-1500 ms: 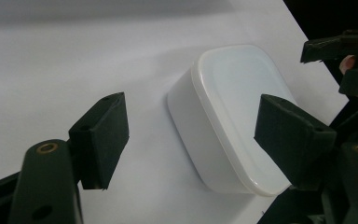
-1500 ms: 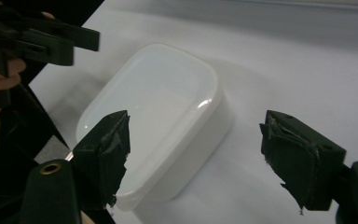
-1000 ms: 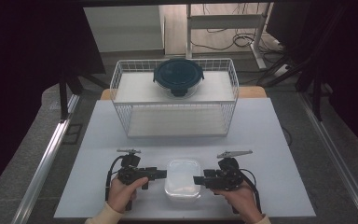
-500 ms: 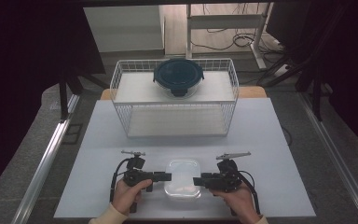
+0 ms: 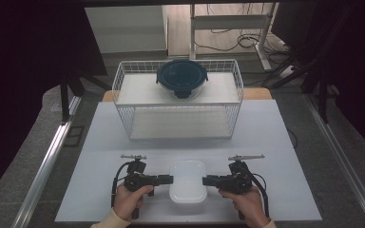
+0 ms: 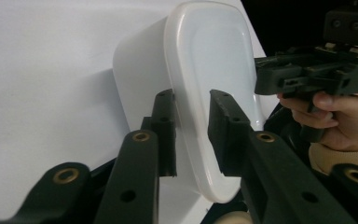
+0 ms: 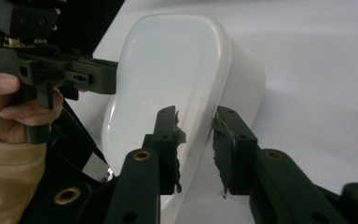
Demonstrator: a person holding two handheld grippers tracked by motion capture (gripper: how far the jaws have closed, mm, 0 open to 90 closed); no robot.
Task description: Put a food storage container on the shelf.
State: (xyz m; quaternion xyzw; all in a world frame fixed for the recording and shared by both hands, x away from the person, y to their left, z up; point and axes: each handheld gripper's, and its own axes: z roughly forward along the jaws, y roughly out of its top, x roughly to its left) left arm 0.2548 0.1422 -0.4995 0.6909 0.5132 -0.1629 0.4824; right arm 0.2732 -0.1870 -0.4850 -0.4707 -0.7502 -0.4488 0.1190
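A white rectangular container [image 5: 187, 180] with a smooth white lid lies on the table near the front edge. My left gripper [image 5: 170, 179] reaches in from its left end, my right gripper [image 5: 205, 180] from its right end. In the left gripper view the left gripper [image 6: 193, 116] has one jaw under the lid's rim and one over it; the container [image 6: 209, 51] fills the gap. The right gripper [image 7: 196, 130] straddles the opposite rim of the container [image 7: 168, 60] the same way. Both pairs of jaws have just been closing, and the pads stand near the rim without clearly pressing.
A white wire basket [image 5: 178, 111] stands at the back of the white table [image 5: 275, 142], with a dark blue round lidded bowl [image 5: 182, 78] on top of it. Metal rails run along both sides, and cables lie on the floor beyond.
Both grippers' jaws have narrowed around the ends of the white container. The hands have stayed in place and the container has not moved.
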